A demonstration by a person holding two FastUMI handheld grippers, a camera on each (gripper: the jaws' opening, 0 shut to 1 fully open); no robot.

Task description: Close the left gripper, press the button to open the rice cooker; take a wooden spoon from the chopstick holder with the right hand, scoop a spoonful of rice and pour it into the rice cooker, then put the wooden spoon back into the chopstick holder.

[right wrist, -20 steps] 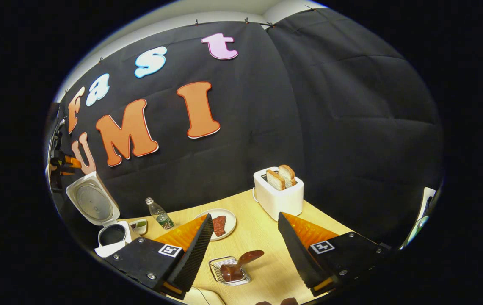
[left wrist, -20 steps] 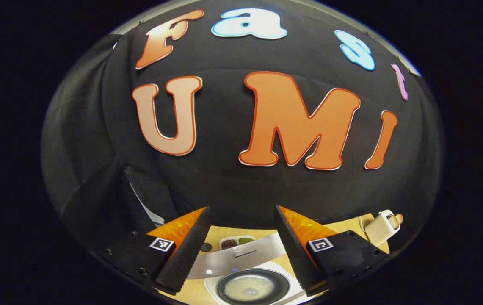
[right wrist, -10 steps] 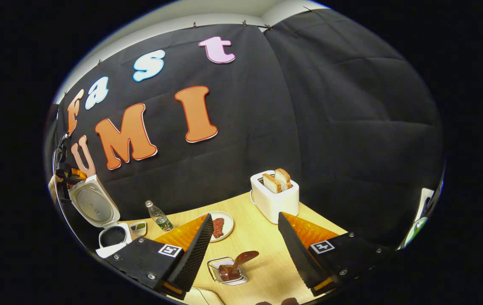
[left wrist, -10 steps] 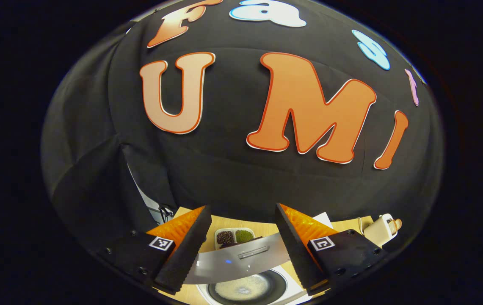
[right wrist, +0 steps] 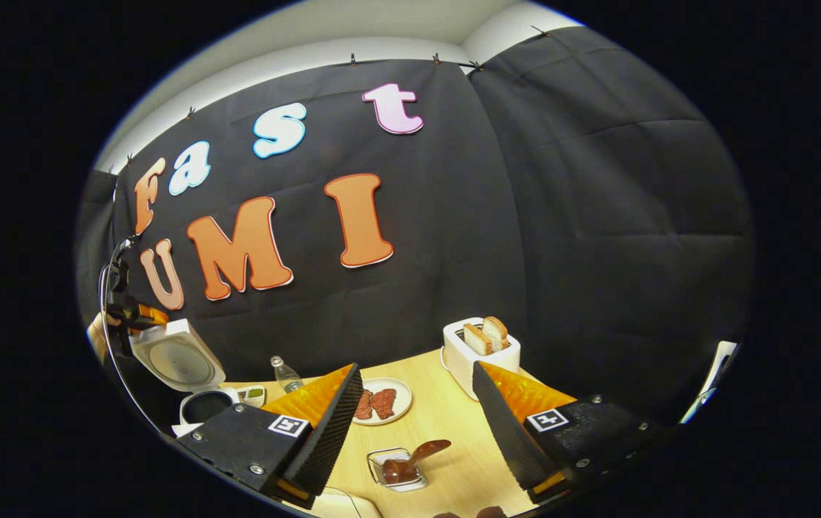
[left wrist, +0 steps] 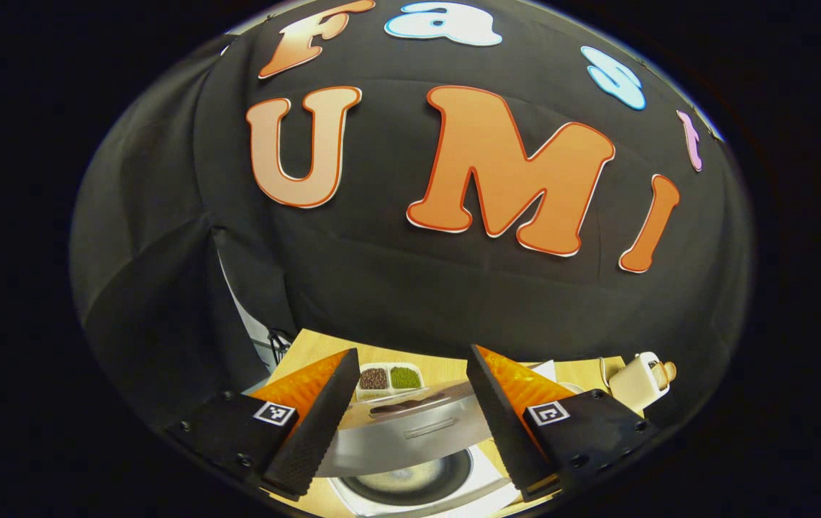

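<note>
Your left gripper (left wrist: 410, 403) hangs above the open rice cooker (left wrist: 410, 478), its fingers spread wide and holding nothing. The cooker's lid (left wrist: 410, 428) crosses the gap between them, its silvery edge running side to side, and the dark pot below holds a pale layer that looks like rice, though the lid hides most of it. Beyond the lid, a small dish (left wrist: 388, 379) of dark and green grains sits on the table (left wrist: 309, 349), with the toaster (left wrist: 637, 381) far off to the right.

Your right gripper (right wrist: 414, 424) hovers over the table (right wrist: 446, 410) with its fingers also apart and empty. Between them, in the wire holder (right wrist: 397, 471), the wooden spoon (right wrist: 417, 460) leans with its long axis tilted; the end sticking out points up and to the right in this view. A plate (right wrist: 381, 404) lies just past the holder, a toaster (right wrist: 481, 352) with two slices stands farther back, and a bottle (right wrist: 285, 374) rises near the cooker (right wrist: 198, 403) at far left, whose lid (right wrist: 178, 356) is tipped up and back. Your left gripper (right wrist: 129, 316) shows above that lid.
</note>
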